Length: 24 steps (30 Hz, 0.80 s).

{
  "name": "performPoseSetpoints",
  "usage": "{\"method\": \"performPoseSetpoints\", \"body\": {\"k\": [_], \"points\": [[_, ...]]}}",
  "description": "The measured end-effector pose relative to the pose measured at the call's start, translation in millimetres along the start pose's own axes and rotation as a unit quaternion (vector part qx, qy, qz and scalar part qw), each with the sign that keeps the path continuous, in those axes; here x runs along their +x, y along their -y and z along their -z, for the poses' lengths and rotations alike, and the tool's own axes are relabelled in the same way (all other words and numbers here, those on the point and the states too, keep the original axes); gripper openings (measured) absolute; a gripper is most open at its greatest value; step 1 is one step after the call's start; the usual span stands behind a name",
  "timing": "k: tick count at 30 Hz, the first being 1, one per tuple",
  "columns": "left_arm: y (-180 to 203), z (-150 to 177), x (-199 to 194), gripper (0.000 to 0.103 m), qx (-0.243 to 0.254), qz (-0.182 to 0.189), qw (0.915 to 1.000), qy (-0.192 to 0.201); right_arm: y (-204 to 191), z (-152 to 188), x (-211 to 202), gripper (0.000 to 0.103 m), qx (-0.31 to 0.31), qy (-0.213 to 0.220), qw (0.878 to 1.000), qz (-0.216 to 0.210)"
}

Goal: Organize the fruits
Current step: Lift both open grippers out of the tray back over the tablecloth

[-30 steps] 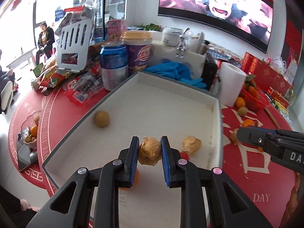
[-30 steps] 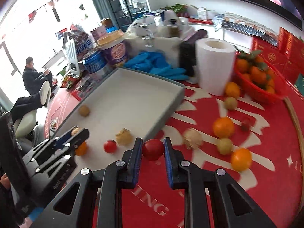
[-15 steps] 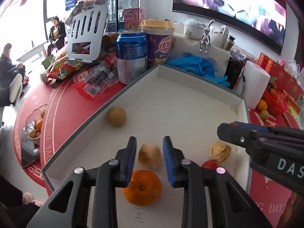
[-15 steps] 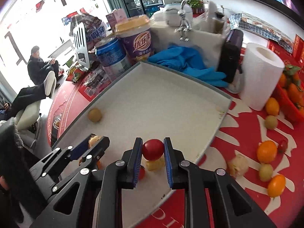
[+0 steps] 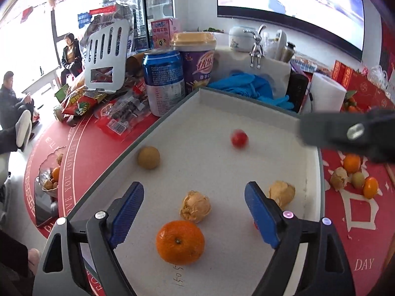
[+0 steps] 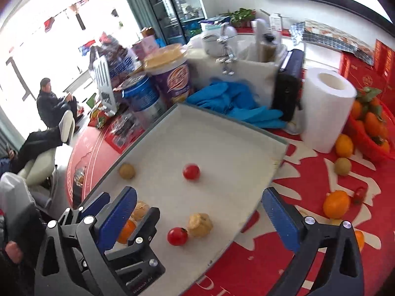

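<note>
- Underneath, a red printed worktop [image 6: 284, 254] carries a shallow white rectangular tray [image 5: 249, 103].
- Both the left tool [image 5: 195, 198] and right tool [image 6: 197, 208] are opening, jaws apart, gripping nothing.

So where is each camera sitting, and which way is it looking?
Left wrist view: sits on the left gripper, looking down along its opening jaws at the white tray; an orange and a papery husk fruit lie below them, untouched.
Right wrist view: sits on the right gripper, looking down over the tray's near corner and the red tablecloth; its jaws are opening, nothing between them, and the left gripper shows at lower left.
Both share the tray, the far red tomato, blue can and blue gloves.
</note>
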State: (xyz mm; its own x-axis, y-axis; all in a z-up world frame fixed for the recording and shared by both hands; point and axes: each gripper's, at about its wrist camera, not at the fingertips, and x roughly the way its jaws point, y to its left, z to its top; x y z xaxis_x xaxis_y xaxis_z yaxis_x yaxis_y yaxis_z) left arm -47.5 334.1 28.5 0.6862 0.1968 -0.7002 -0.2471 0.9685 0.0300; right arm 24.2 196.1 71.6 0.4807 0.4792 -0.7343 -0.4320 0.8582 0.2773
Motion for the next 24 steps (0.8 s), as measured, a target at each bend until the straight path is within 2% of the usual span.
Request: {"method": "performPoseSetpoints", "body": {"k": [4,7,10,13,16,18,20,22,24], "points": [[2.8,2.1,-6.8,0.087,-0.001,-0.002,1.0000,-0.004,24.9,7.5,-18.0,0.102,0.036,0.013,0.999,0.003],[12.0,3.8,-19.9,0.087,0.008,0.028,0.9996,-0.008,51.7,21.9,-34.3,0.102,0.060,0.021,0.998,0.020],[37.5,9.1,-44.8,0.087,0.044,0.065,0.9969,0.003,87.8,43.1,-52.8,0.102,0.099,0.021,0.994,0.045],[78.7,21.8,-68.7,0.087,0.100,0.116,0.9882,0.006,120.2,65.3,-73.8,0.102,0.138,0.029,0.987,0.076],[117.2,39.9,-74.1,0.088,0.138,0.150,0.9787,-0.023,149.9,91.1,-93.2,0.102,0.159,0.031,0.978,0.129],[141.4,53.1,-68.4,0.088,0.153,0.154,0.9750,-0.044,163.8,102.9,-99.4,0.102,0.165,0.023,0.975,0.148],[160.1,62.7,-54.8,0.088,0.161,0.140,0.9747,-0.068,176.9,118.9,-104.5,0.102,0.167,0.013,0.972,0.164],[168.8,64.8,-43.8,0.089,0.156,0.137,0.9745,-0.084,185.2,131.7,-108.5,0.102,0.162,0.005,0.970,0.180],[172.9,62.3,-38.7,0.091,0.138,0.137,0.9777,-0.080,190.0,140.0,-109.5,0.102,0.156,0.002,0.969,0.189]]}}
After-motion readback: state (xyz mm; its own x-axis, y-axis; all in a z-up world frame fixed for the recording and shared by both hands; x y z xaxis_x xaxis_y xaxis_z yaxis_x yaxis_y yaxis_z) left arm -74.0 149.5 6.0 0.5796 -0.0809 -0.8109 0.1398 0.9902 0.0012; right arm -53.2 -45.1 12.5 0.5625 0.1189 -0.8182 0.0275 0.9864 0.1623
